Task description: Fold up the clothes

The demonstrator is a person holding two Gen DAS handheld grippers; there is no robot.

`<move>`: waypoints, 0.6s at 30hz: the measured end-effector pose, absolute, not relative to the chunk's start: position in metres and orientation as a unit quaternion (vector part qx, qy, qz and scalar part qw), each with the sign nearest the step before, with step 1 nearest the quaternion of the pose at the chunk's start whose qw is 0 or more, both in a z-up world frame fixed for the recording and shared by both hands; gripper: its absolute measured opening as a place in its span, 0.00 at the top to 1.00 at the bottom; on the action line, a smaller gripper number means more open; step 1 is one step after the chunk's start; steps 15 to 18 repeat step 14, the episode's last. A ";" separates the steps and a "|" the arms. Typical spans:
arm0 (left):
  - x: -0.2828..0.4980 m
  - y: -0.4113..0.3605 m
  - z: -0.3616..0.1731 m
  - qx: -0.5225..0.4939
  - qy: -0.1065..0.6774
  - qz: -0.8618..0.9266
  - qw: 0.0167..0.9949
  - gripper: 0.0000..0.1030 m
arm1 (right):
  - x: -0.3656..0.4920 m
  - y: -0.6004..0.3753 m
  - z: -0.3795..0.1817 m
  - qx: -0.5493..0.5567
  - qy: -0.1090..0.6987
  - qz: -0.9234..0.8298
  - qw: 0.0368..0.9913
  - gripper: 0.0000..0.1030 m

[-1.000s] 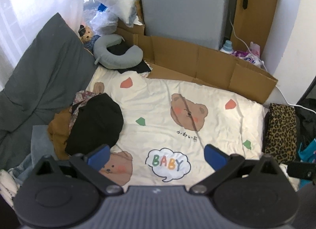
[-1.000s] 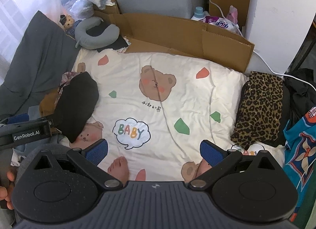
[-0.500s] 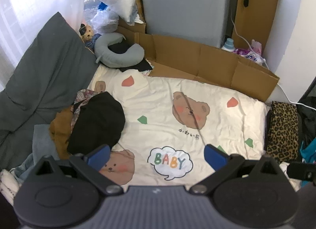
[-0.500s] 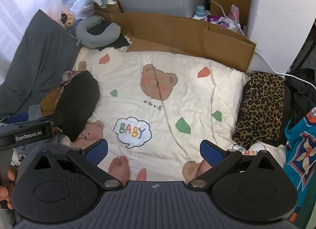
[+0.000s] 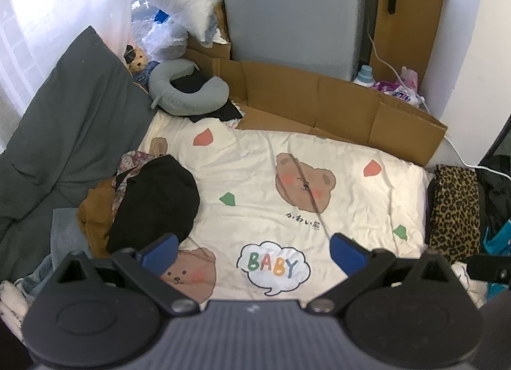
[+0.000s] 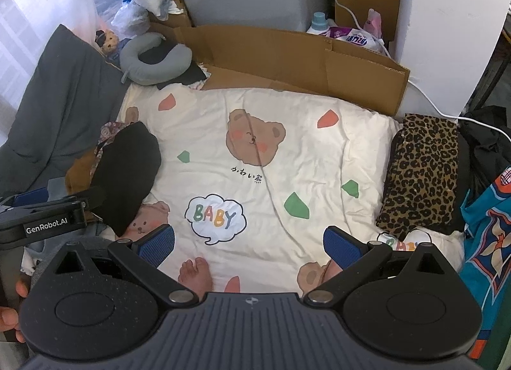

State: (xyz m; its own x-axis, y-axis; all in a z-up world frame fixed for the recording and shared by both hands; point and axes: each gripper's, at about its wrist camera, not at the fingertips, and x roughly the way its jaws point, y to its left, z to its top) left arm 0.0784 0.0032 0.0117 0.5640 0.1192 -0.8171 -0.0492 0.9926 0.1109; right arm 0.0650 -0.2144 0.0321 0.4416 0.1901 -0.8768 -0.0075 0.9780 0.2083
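A heap of unfolded clothes lies at the left of the bed: a black garment (image 5: 156, 200) on top of a brown one (image 5: 92, 210) and a floral one (image 5: 131, 162). The heap also shows in the right wrist view (image 6: 127, 172). A folded leopard-print garment (image 5: 455, 207) lies at the right edge, also in the right wrist view (image 6: 421, 175). My left gripper (image 5: 254, 252) is open and empty above the cream bear-print duvet (image 5: 271, 178). My right gripper (image 6: 249, 247) is open and empty above the duvet's near part (image 6: 255, 162). The left gripper's body shows at the left of the right wrist view (image 6: 48, 220).
A grey blanket (image 5: 64, 121) lies along the left. A grey neck pillow (image 5: 188, 95) sits at the head, a cardboard sheet (image 5: 319, 105) behind the bed. A teal patterned cloth (image 6: 488, 226) is at the right. Bare toes (image 6: 194, 274) rest on the duvet's near edge.
Both grippers have drifted slightly, so the bed sits a little lower and to the right in both views. Both stay open and empty; the clothes have not moved.
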 end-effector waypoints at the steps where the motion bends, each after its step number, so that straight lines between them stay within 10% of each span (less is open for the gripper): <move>1: 0.079 0.004 0.012 0.038 0.465 0.047 0.883 0.01 | 0.065 -0.215 0.032 0.087 0.524 0.057 0.845 0.01; 18: 0.077 0.003 0.013 0.043 0.460 0.050 0.886 0.01 | 0.062 -0.212 0.034 0.083 0.516 0.048 0.851 0.01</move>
